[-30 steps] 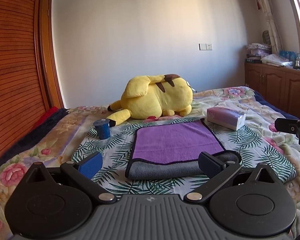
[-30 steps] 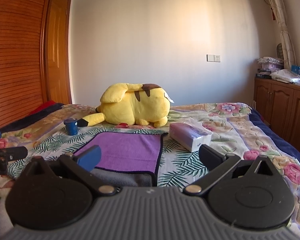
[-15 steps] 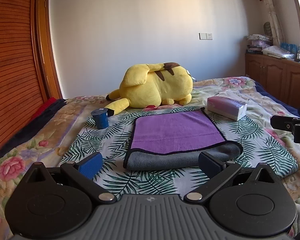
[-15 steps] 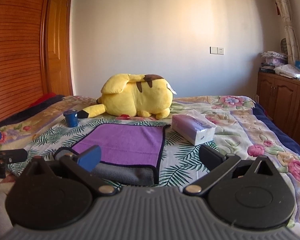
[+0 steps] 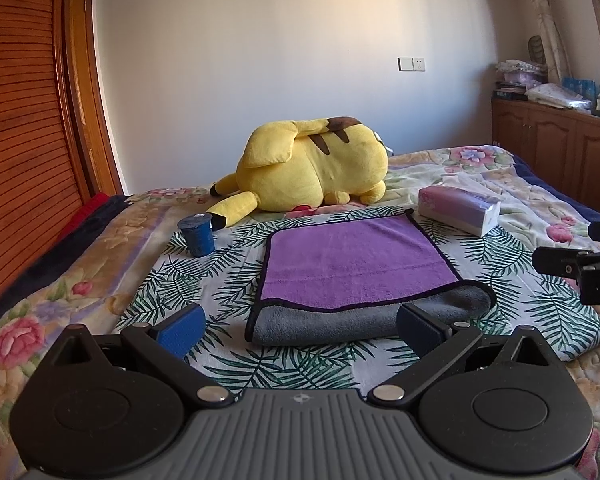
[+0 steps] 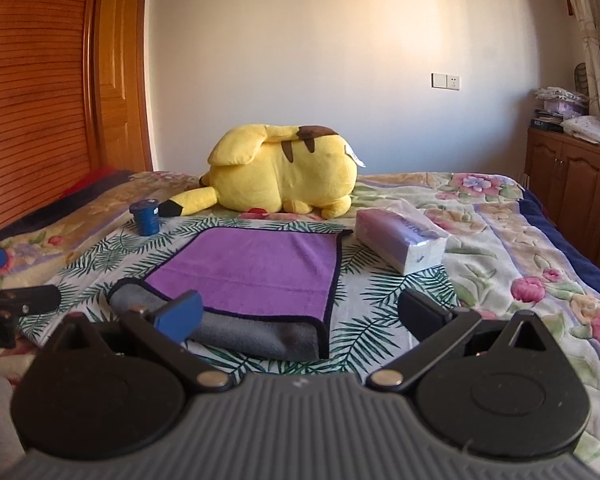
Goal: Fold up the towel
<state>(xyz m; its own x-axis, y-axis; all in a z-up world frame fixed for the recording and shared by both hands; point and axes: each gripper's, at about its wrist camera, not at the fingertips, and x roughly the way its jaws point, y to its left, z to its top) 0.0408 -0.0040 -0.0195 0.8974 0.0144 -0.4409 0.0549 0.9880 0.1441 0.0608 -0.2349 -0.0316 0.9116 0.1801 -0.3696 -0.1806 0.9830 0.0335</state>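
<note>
A purple towel with a grey underside (image 5: 356, 264) lies folded on the leaf-print cloth on the bed; its rolled grey fold faces me. It also shows in the right wrist view (image 6: 256, 276). My left gripper (image 5: 300, 326) is open and empty, held just short of the towel's near fold. My right gripper (image 6: 300, 312) is open and empty, near the towel's front right corner. Each gripper shows at the edge of the other's view: the right one (image 5: 572, 268) and the left one (image 6: 16, 300).
A yellow plush toy (image 5: 312, 168) lies behind the towel. A blue cup (image 5: 197, 234) stands to the left and a tissue pack (image 5: 458, 208) to the right. A wooden wardrobe (image 5: 24, 152) is on the left, cabinets (image 5: 556, 148) on the right.
Both grippers have drawn back a little from the towel and risen slightly. The towel has not moved. Both stay open.
</note>
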